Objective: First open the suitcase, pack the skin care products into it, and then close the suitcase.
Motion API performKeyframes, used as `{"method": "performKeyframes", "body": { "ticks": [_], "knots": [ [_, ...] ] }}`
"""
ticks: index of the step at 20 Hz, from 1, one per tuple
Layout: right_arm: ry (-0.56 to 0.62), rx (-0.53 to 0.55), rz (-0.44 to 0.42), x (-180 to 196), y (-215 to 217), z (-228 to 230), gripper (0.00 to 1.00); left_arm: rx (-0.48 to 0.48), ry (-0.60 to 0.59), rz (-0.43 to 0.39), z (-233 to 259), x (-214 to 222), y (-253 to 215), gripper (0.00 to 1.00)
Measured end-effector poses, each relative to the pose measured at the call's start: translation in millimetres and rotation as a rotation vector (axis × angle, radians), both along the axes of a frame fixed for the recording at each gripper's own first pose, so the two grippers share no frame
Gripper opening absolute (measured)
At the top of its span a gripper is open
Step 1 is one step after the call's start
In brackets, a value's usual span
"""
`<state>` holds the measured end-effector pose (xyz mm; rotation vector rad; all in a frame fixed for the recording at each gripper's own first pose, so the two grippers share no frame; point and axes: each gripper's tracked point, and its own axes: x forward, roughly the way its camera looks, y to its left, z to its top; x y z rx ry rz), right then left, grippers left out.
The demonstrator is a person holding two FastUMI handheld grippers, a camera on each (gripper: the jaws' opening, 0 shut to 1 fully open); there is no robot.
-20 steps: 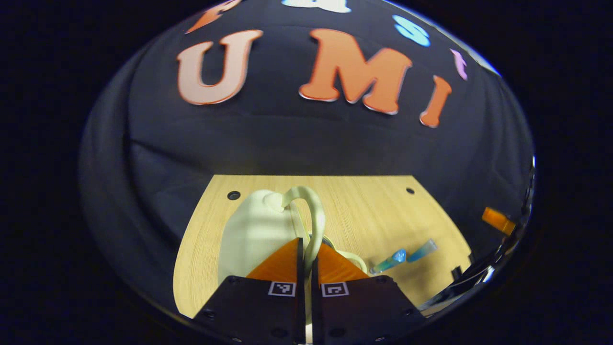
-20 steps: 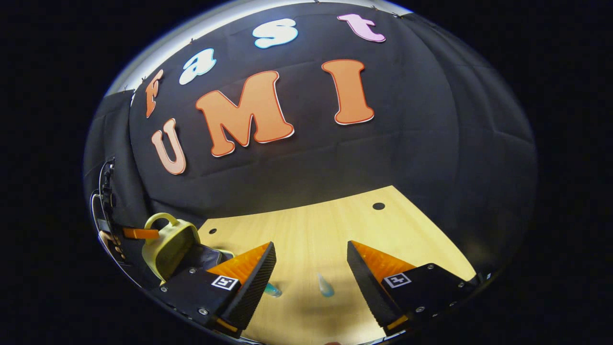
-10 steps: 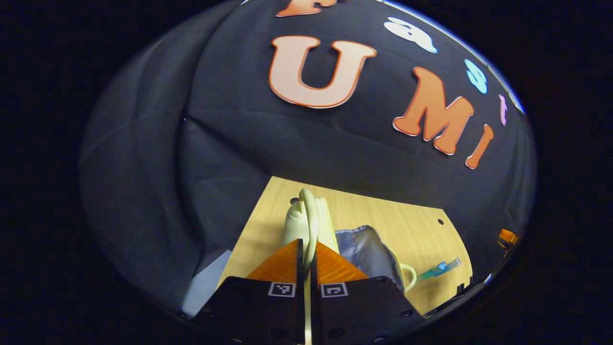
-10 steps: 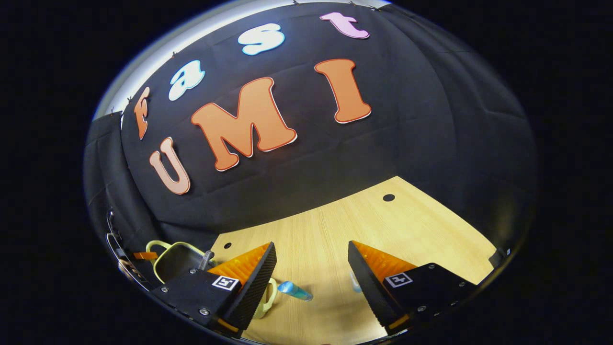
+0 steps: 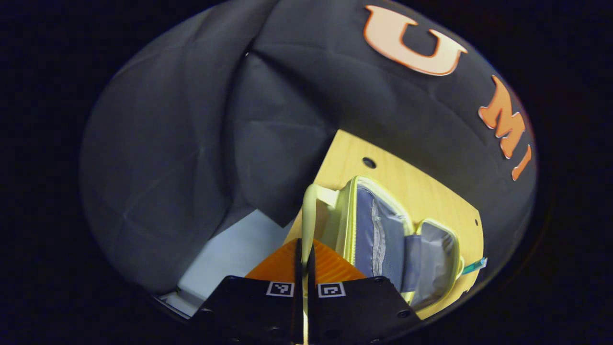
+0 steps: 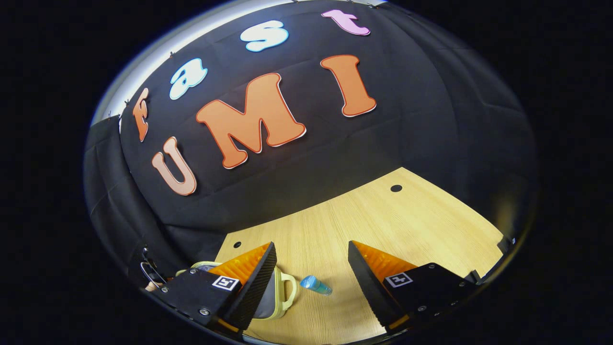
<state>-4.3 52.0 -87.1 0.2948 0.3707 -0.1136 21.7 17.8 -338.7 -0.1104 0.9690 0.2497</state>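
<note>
The wooden table (image 6: 364,225) takes the lower half of the right gripper view, pale grain with small dark holes near its far edge; in the left gripper view it runs slantwise from about twelve o'clock down to four o'clock.

And there is the suitcase (image 5: 383,235), lying open on that table in the left gripper view, just right of centre. It is a small pale yellow-green case, and both halves show a grey-blue lining, the larger half with a zip line down its middle. In the right gripper view a corner of it sits at seven o'clock, partly behind the near finger, its small side handle (image 6: 289,290) poking out to the right.

The suitcase's long top handle (image 5: 309,215) stands as a thin pale strip at the middle of the left gripper view, and the left gripper (image 5: 304,258) is clenched on it, both fingers pressed tight against the strip.

Over to the right gripper (image 6: 311,268): jaws spread wide, nothing between them, hovering above bare table.

Smallest now: a skin care tube (image 6: 315,284), blue-capped, lies on the wood just right of the side handle, apart from it. In the left gripper view a teal tip peeks past the case at four o'clock.

No brand or label on the products is readable.
</note>
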Motion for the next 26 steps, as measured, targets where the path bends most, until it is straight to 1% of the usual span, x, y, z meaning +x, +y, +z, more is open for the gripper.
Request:
{"method": "performKeyframes", "body": {
  "ticks": [2,4,5,6,7,8,9,10,12,13,15,17,18,20,22,23,24,26],
  "knots": [
    [0.019,-0.016,-0.004,-3.6,-3.4,-4.8,0.95,-0.004,0.041,0.023,-5.6,-7.9,1.3,0.04],
    [0.037,-0.034,-0.008,-7.4,-7.9,-8.8,0.95,0.051,0.085,0.04,-12.2,-9.6,17.5,0.06],
    [0.045,-0.041,-0.008,-9.3,-9.4,-10.6,0.95,0.059,0.108,0.04,-10.3,-10.0,16.1,0.14],
    [0.05,-0.047,-0.008,-10.5,-10.8,-11.7,0.95,0.065,0.124,0.044,-10.5,-7.4,13.6,0.15],
    [0.053,-0.055,-0.007,-12.6,-13.2,-11.5,0.95,0.111,0.121,0.05,-8.2,-8.3,18.2,0.13],
    [0.055,-0.066,-0.008,-13.4,-16.8,-11.1,0.95,0.17,0.125,0.051,-3.8,-8.0,26.7,0.21],
    [0.056,-0.078,-0.008,-14.0,-20.7,-12.3,0.95,0.222,0.119,0.046,5.2,-10.3,31.3,0.33],
    [0.056,-0.087,-0.008,-14.2,-24.3,-12.2,0.95,0.249,0.089,0.03,15.9,-4.8,28.3,0.46],
    [0.057,-0.095,-0.01,-13.8,-33.3,-15.3,0.95,0.281,0.002,-0.018,42.9,7.8,0.2,0.72],
    [0.06,-0.093,-0.008,-14.4,-35.8,-18.6,0.95,0.333,-0.052,-0.038,63.7,16.6,-13.3,0.82],
    [0.057,-0.098,-0.003,-13.7,-43.0,-21.7,0.95,0.421,-0.178,-0.112,104.5,32.4,-52.3,1.0],
    [0.048,-0.126,0.003,-11.5,-52.7,-24.7,0.95,0.47,-0.315,-0.184,159.7,43.2,-104.7,1.0],
    [0.043,-0.147,0.008,-8.7,-58.1,-25.4,0.95,0.472,-0.388,-0.205,189.8,44.6,-128.6,1.0],
    [0.021,-0.199,0.025,-5.1,-68.6,-25.0,0.95,0.405,-0.526,-0.244,233.5,38.5,-185.0,1.0],
    [-0.005,-0.258,0.05,-0.8,-78.6,-25.7,0.95,0.301,-0.65,-0.304,271.0,33.7,-242.3,0.99],
    [-0.001,-0.278,0.065,-0.4,-81.4,-30.1,0.95,0.259,-0.67,-0.347,281.4,32.2,-281.3,0.99],
    [-0.006,-0.295,0.078,1.1,-84.4,-32.4,0.95,0.229,-0.673,-0.388,277.3,36.4,-306.6,1.0],
    [-0.009,-0.322,0.093,5.1,-90.0,-38.3,0.95,0.182,-0.674,-0.437,273.8,42.5,-350.2,0.99]
  ]
}}
